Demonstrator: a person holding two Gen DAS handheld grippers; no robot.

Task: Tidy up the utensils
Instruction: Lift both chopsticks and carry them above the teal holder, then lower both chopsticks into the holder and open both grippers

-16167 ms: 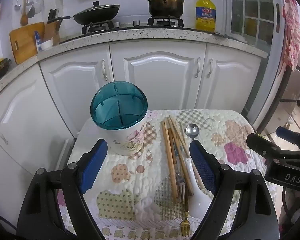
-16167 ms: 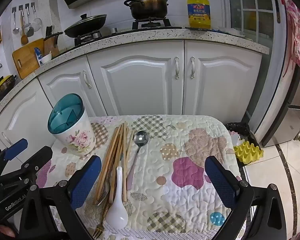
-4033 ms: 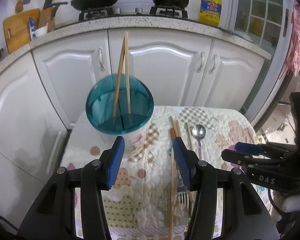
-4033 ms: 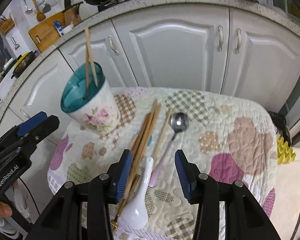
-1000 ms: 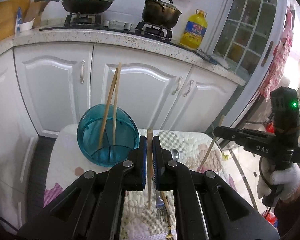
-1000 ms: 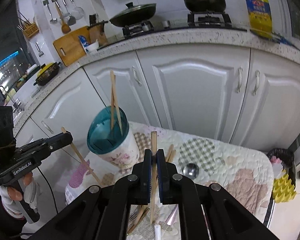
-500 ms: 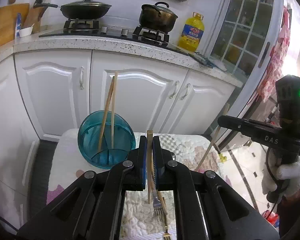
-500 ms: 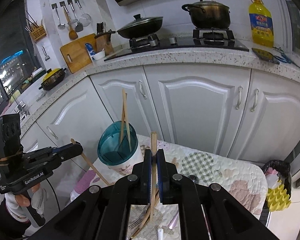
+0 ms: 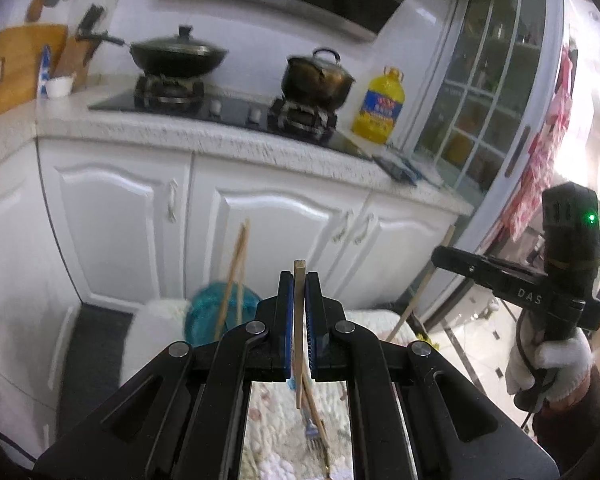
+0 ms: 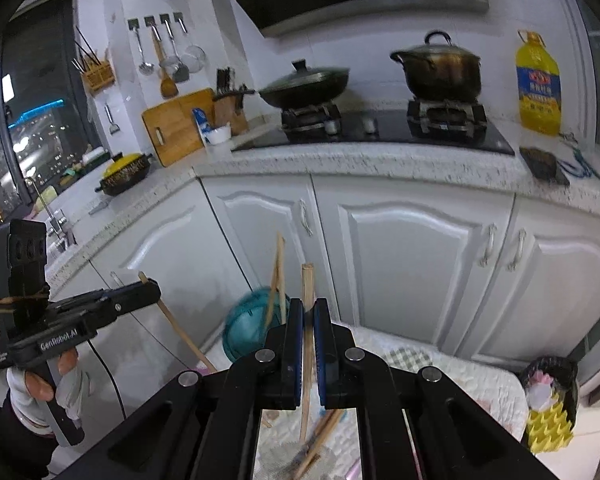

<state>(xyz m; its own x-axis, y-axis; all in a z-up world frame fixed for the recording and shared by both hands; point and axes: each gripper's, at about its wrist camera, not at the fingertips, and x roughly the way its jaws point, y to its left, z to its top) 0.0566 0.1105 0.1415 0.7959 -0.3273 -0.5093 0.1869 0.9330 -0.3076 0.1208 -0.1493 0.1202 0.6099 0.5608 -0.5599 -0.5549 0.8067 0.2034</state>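
A pale wooden chopstick [image 9: 299, 320] is clamped upright between the blue pads of the left gripper [image 9: 299, 280], its square end pointing up and its long axis nearly vertical. A second chopstick [image 10: 307, 344], also upright, is clamped by the right gripper [image 10: 308, 308]. Both are held above the quilted table cover [image 9: 276, 420]. Near its left edge the teal holder [image 10: 246, 330] is seen, with two chopsticks [image 10: 278, 280] leaning inside.
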